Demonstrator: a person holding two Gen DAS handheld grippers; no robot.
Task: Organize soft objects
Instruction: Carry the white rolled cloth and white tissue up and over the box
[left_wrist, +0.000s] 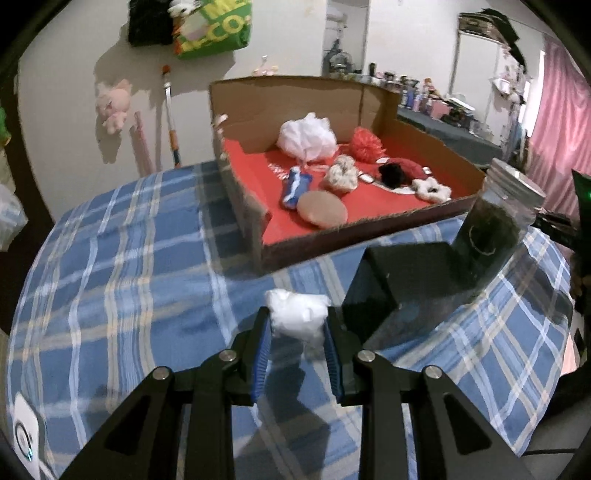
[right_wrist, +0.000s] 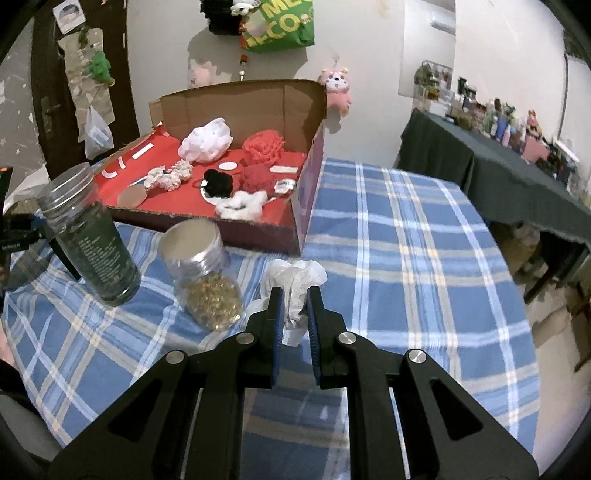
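Hand-held gripper (left_wrist: 298, 325), left, clamped on a white fluffy wad (left_wrist: 298, 312) between blue pads, low over the blue plaid tabletop (left_wrist: 122, 266). Hand-held gripper (right_wrist: 295, 308), right, pinching a crumpled white cloth (right_wrist: 297, 282) between nearly closed fingers, likewise just above the plaid. Cardboard box (left_wrist: 369, 98) with red floor at 12 o'clock of the left view, open at the top, back flap standing. Inside it, from 11 to 2 o'clock: white mesh pouf (left_wrist: 306, 136), red mesh pouf (left_wrist: 366, 144), cream knitted scrunchie (left_wrist: 341, 173), black fuzzy scrunchie (left_wrist: 391, 174) touching a red one (left_wrist: 410, 170), white scrunchie (left_wrist: 431, 189) near the front wall, blue-and-white fabric piece (left_wrist: 295, 186), round tan sponge (left_wrist: 322, 208) beside it at the front edge. Dark-filled jar (left_wrist: 493, 225) with silver lid at 2 o'clock of the left view, tilted, in front of the box's right corner. Second jar (right_wrist: 203, 269) with golden contents at 9 o'clock of the right view, leaning, just beside the white cloth. Pink plush toys (right_wrist: 337, 88) hanging on the wall behind the box.
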